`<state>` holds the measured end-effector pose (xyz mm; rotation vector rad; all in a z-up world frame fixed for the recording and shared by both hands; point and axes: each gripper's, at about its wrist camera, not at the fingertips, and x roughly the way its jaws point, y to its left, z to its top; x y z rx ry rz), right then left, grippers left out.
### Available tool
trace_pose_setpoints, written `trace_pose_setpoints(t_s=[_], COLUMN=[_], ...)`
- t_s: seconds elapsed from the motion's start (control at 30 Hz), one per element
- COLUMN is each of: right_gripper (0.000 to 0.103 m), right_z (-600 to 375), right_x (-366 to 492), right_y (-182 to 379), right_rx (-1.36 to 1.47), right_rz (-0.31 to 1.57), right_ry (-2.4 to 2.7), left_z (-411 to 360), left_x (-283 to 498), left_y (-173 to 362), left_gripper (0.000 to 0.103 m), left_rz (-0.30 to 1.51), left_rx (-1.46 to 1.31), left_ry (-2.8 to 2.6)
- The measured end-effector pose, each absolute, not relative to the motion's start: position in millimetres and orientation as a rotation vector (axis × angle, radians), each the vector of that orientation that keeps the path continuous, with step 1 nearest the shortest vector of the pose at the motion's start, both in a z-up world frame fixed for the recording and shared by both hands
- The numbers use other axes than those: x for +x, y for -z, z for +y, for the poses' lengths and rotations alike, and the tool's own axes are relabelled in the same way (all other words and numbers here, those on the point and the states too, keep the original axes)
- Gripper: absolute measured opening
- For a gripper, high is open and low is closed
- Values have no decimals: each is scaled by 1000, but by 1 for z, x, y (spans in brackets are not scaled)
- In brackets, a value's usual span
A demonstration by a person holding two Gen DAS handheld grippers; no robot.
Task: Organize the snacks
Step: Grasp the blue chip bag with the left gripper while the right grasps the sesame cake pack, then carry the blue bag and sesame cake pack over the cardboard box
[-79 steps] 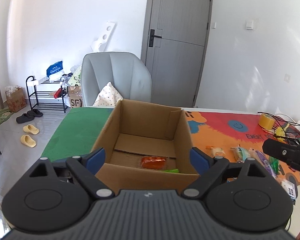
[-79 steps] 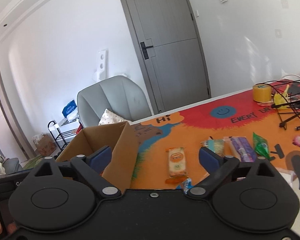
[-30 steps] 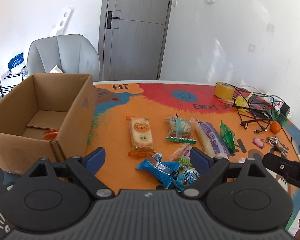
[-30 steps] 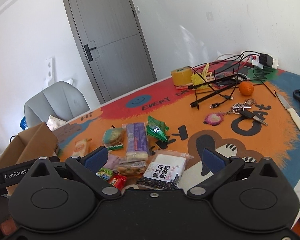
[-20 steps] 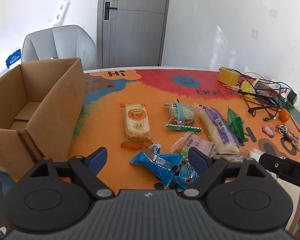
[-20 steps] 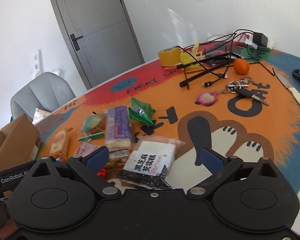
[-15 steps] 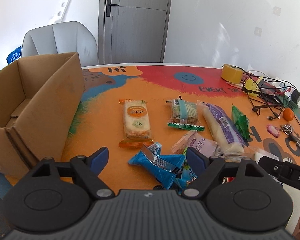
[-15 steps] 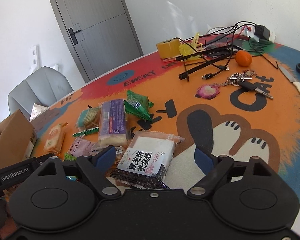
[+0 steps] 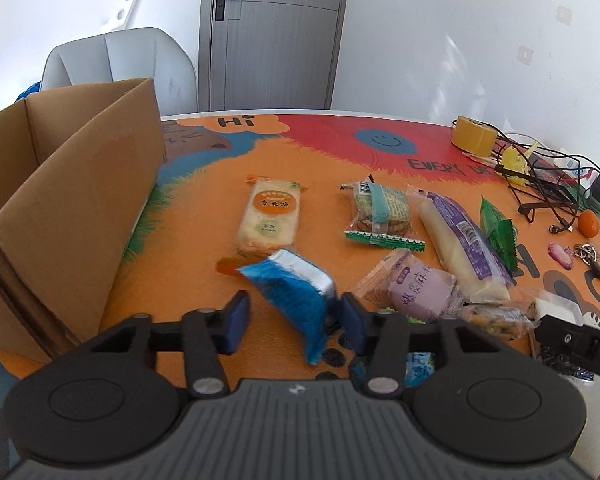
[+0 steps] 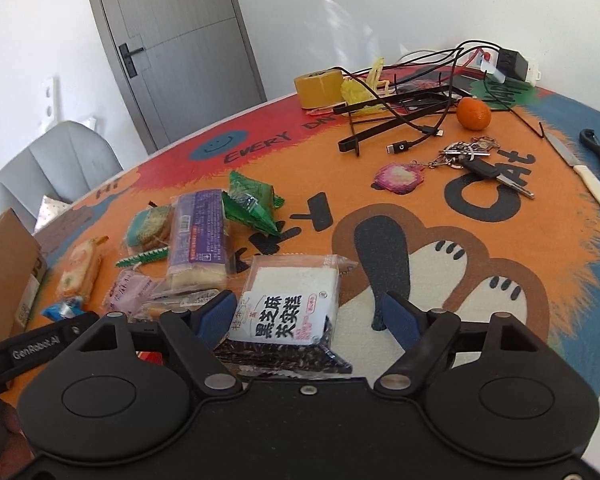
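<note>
In the left wrist view my left gripper is narrowed around a blue snack packet, which stands tilted and blurred between the pads; only the right pad seems to touch it. The open cardboard box stands to the left. In the right wrist view my right gripper is open around a white black-sesame cake packet lying on the mat. Other snacks lie beyond: an orange cracker pack, a teal biscuit pack, a purple bar, a green packet.
The table carries a bright cartoon mat. At its right are a tape roll, tangled black cables, an orange, keys and a knife. A grey chair stands behind the box.
Both grippers swung right from the box to the snack pile and lowered. My left gripper narrowed around the blue packet, which tipped up. My right gripper came over the sesame cake packet.
</note>
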<state>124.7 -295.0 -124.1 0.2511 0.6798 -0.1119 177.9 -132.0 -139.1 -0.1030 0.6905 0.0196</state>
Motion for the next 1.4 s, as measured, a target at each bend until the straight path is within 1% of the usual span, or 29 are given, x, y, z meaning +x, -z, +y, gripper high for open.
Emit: trace_pose_setpoints(t_s=[0.03, 0.07, 0.13, 0.2, 0.23, 0.6, 1.0, 1.4], right_gripper=[80, 80, 76, 54, 50, 48, 47, 47], right_z=[-292, -289, -283, -282, -284, -290, -271, -233], right_x=[125, 126, 126, 124, 124, 102, 86, 79], right_y=[125, 125, 125, 123, 122, 110, 85, 62], right_rx=[236, 225, 202, 207, 227, 315, 300, 270], right_rz=[681, 682, 680, 680, 682, 653, 580, 516], right_ry=[118, 117, 110, 93, 79, 31, -19, -112], left_z=[-130, -127, -123, -120, -119, -119, -102, -68], left_x=[178, 178, 179, 177, 175, 149, 122, 100], left_y=[139, 138, 137, 135, 134, 110, 80, 55], left_gripper=[33, 27, 25, 24, 24, 23, 23, 23], left_rz=[691, 693, 700, 702, 698, 627, 546, 478], left_rx=[-105, -113, -123, -121, -122, -115, -126, -149], left_ry=[-20, -17, -15, -21, -22, 2, -6, -56])
